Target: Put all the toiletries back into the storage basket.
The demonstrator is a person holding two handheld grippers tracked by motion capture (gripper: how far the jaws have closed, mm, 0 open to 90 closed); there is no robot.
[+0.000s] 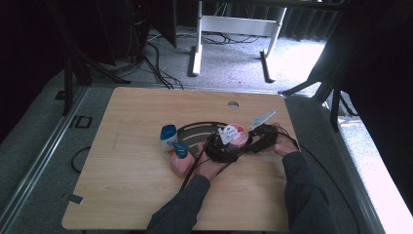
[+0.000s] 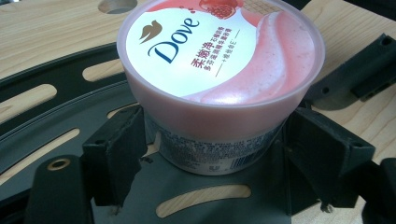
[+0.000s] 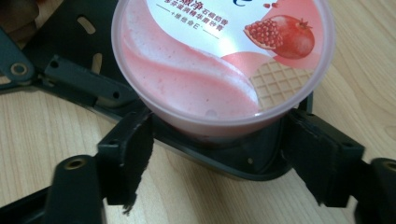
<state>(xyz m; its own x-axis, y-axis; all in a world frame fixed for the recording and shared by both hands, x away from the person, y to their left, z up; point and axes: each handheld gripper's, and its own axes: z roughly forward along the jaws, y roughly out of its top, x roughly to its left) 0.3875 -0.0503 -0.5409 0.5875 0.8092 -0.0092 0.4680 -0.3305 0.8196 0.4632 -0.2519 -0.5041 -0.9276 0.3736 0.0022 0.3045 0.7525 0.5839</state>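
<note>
Your left gripper (image 2: 201, 149) fingers clamp the pink Dove tub (image 2: 219, 65) on the black slotted tray (image 2: 42, 116). Your right gripper (image 3: 219, 149) fingers straddle the tub's lid rim, wide, not pressing. Squeeze unevenly and the tub could tip toward the two bottles (image 1: 174, 148) just left of it.

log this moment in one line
Dove tub on black slotted tray | left gripper astride tub base | right gripper astride lid rim

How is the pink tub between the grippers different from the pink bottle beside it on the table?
The tub is low and wide; the bottle is taller and narrower. The tub has a flat pink and white lid, while the bottle has a blue cap. The tub stands on a black slotted tray, with both grippers around it; the bottle stands on the bare wooden table, untouched. Both are pink and upright.
</note>
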